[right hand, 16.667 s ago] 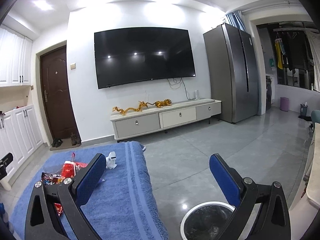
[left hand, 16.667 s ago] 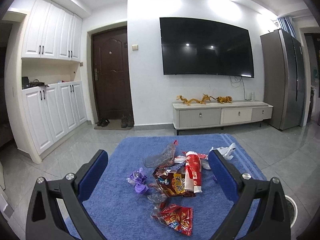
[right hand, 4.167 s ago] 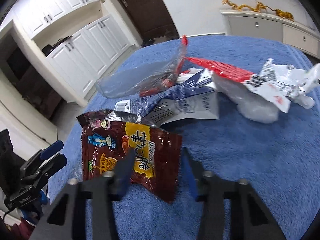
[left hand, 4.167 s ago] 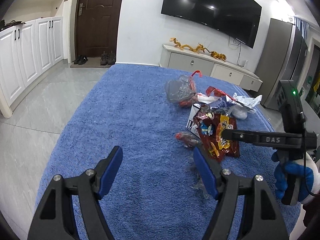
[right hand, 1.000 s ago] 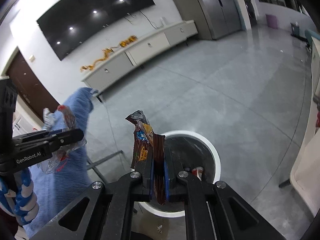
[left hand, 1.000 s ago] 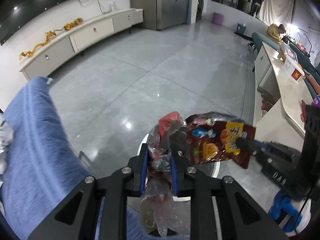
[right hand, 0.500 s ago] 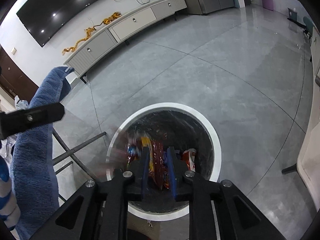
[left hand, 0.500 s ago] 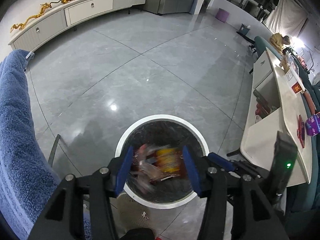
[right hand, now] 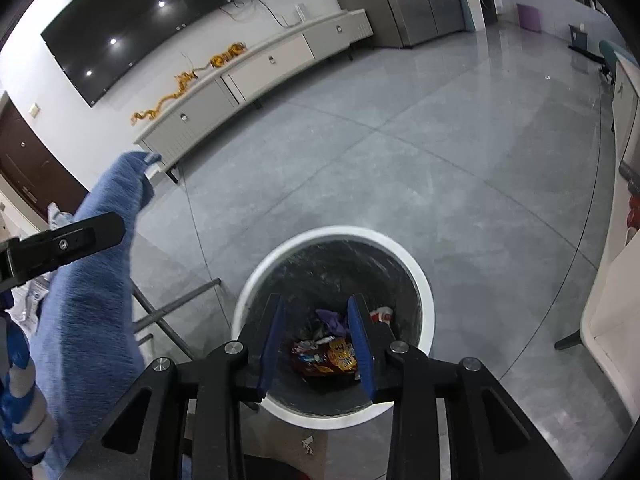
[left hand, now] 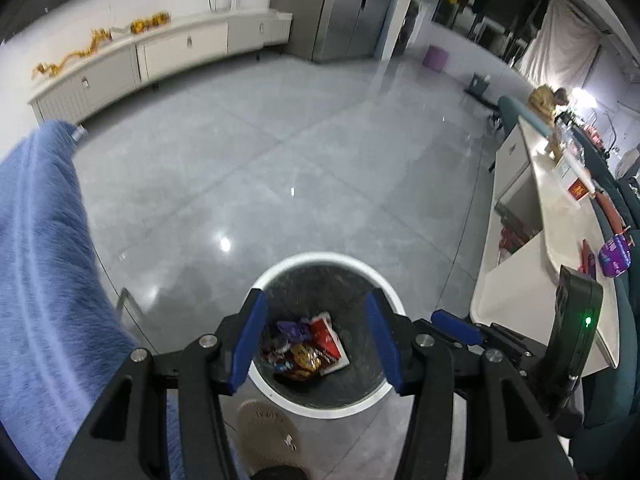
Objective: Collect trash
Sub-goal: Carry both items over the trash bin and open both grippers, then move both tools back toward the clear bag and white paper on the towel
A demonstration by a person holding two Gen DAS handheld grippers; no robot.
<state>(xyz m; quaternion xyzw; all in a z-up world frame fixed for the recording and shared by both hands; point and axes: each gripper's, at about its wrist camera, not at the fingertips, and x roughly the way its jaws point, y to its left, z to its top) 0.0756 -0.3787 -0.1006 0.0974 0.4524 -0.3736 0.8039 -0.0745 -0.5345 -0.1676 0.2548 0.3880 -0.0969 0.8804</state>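
A round white-rimmed trash bin (left hand: pixel 320 258) stands on the grey floor; it also shows in the right wrist view (right hand: pixel 424 280). Snack wrappers (left hand: pixel 306 354) lie at its bottom, and they show in the right wrist view (right hand: pixel 328 354) too. My left gripper (left hand: pixel 316 340) is open and empty above the bin. My right gripper (right hand: pixel 318 338) is open and empty above the bin as well. Its blue finger (left hand: pixel 456 326) shows beside my left gripper.
The blue-covered table (left hand: pixel 44 260) is at the left, with leftover trash (right hand: pixel 54 212) on it. A white counter (left hand: pixel 540 240) stands at the right. A TV cabinet (right hand: pixel 256 68) and fridge (left hand: pixel 340 8) line the far wall. A slippered foot (left hand: pixel 266 430) is below the bin.
Both grippers have opened and the wrappers have dropped into the bin, where they now lie still. One second ago each gripper held a wrapper above the bin.
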